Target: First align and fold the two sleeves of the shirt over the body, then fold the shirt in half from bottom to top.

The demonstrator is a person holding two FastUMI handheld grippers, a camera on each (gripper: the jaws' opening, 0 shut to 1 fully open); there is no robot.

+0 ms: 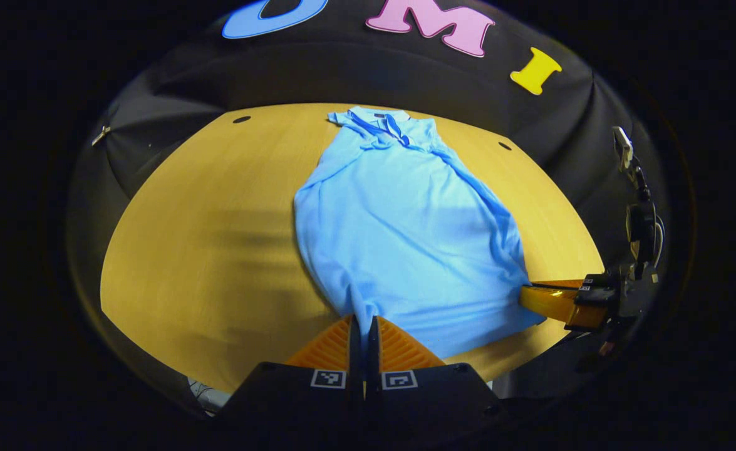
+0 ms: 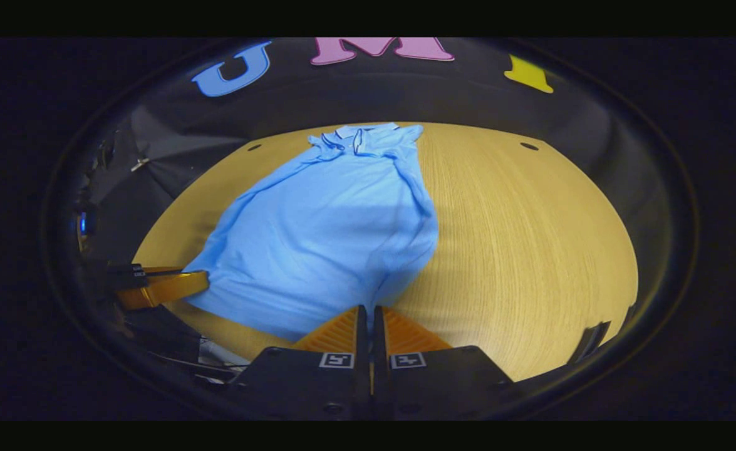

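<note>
A light blue collared shirt (image 1: 399, 232) lies lengthwise on the wooden table (image 1: 205, 238), collar at the far end, both sleeves folded in over the body. My left gripper (image 1: 364, 321) is shut on the shirt's near left hem corner. In the right gripper view the shirt (image 2: 324, 238) runs from the collar at the back down to my right gripper (image 2: 368, 309), which is shut on the near right hem corner. Each gripper shows in the other's view at a hem corner: the right gripper (image 1: 533, 294) and the left gripper (image 2: 192, 282).
The table (image 2: 530, 250) has bare wood on both sides of the shirt and small dark holes (image 1: 241, 119) near its far corners. Black cloth walls close it in at the back and sides. A camera mount (image 1: 640, 219) rises above the right gripper.
</note>
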